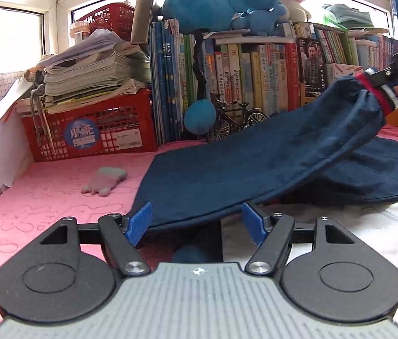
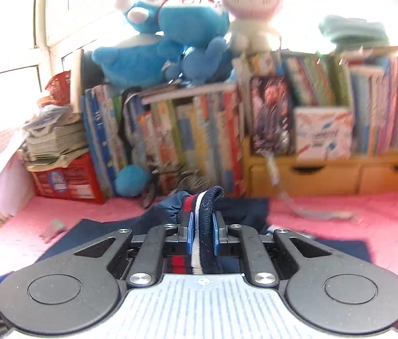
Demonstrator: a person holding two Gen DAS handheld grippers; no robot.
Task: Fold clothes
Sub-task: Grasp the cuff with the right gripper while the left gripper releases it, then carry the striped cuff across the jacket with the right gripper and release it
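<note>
Far left there's a red plastic crate (image 1: 86, 130) stacked with papers, sitting on the pink embossed cover (image 1: 43, 197). Next over, the left gripper (image 1: 196, 226) has its jaws spread wide; the near hem of the navy blue fabric garment (image 1: 227, 175) lies between the blue pads, but they aren't pressing on it. Further right, the right gripper (image 2: 202, 233) has its jaws pinched tight on the garment's red-white-navy striped ribbed cuff (image 2: 203, 203), lifting that sleeve off the cover. The rest lies spread flat in the middle. Looks like early days to me: one sleeve being brought over, and the body folds are still left.
</note>
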